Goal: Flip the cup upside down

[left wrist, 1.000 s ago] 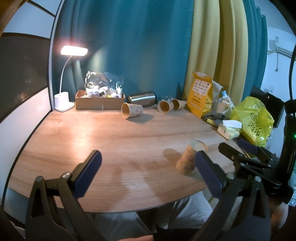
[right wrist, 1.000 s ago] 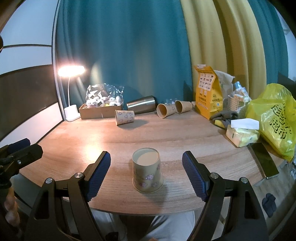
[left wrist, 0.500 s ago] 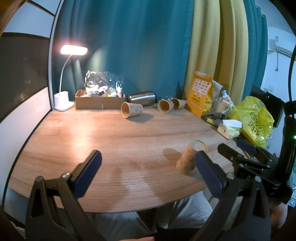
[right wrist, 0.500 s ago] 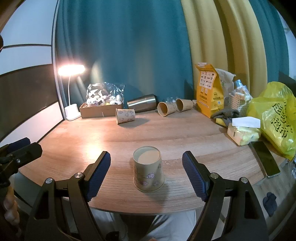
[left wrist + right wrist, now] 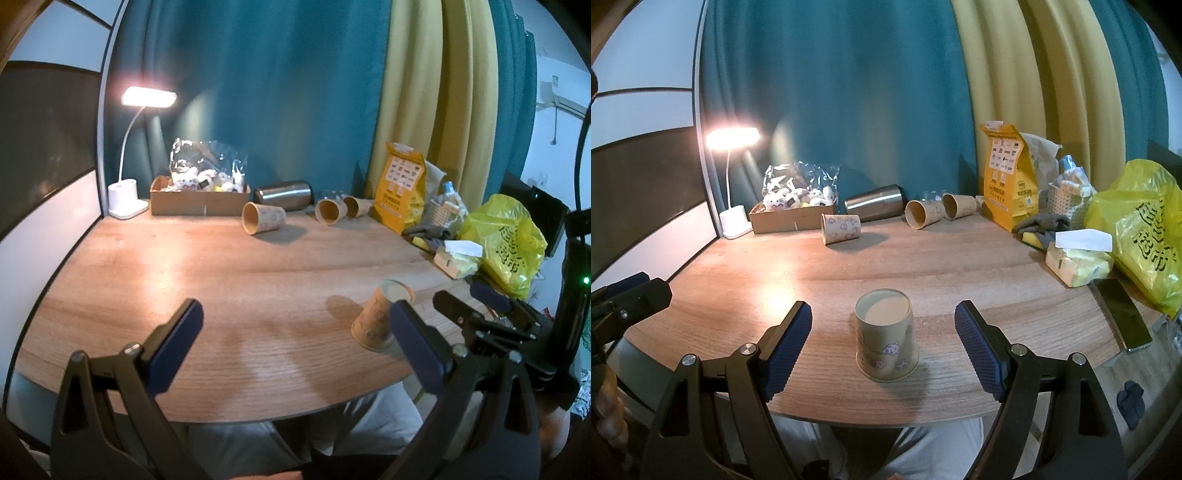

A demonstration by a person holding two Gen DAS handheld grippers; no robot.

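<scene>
Between the open right claw (image 5: 884, 343), the cup (image 5: 886, 345) stays inverted, unmoved.

the right tongs (image 5: 882, 343) stand wide apart, one blue pad on each side of a paper cup (image 5: 886, 339) without touching it. the cup sits upside down near the front edge of the wooden counter (image 5: 960, 266), flat base up. at the back, three more cups lie on their sides beside a steel tumbler (image 5: 875, 203). a lit desk lamp (image 5: 733, 177) stands back left.

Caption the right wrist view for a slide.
Open right hand-held gripper frames an inverted patterned paper cup on the wooden table.
</scene>
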